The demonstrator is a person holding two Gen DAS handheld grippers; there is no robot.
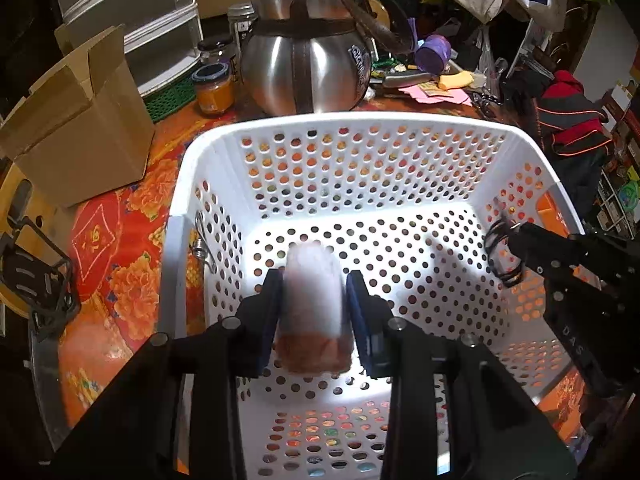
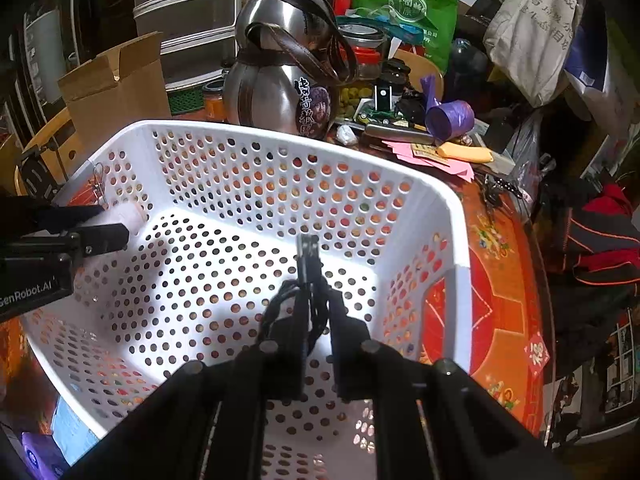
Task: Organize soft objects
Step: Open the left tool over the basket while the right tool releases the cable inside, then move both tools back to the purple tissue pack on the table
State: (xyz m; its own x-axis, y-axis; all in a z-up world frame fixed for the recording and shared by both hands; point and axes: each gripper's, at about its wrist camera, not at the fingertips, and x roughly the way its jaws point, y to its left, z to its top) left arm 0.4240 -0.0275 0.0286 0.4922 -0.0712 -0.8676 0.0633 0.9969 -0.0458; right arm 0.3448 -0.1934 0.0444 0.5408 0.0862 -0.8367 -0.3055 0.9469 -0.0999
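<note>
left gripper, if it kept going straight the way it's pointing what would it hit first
Most likely the perforated floor of the white basket. The left gripper, shut on a pale soft roll, points down into it with nothing visible between; depth is hard to judge.

Counter (image 1: 120,216) wearing red-orange floral cloth; grey drawer tower (image 1: 132,12) standing behind; bags (image 2: 532,20) hanging at right.

The pale roll (image 1: 314,304) between the blue pads was motion-blurred (its surface unreadable). A box (image 2: 30,454) was cut off at lower left.

steel kettle (image 1: 306,64), cardboard box (image 1: 80,120), purple roll (image 2: 450,118)
</note>
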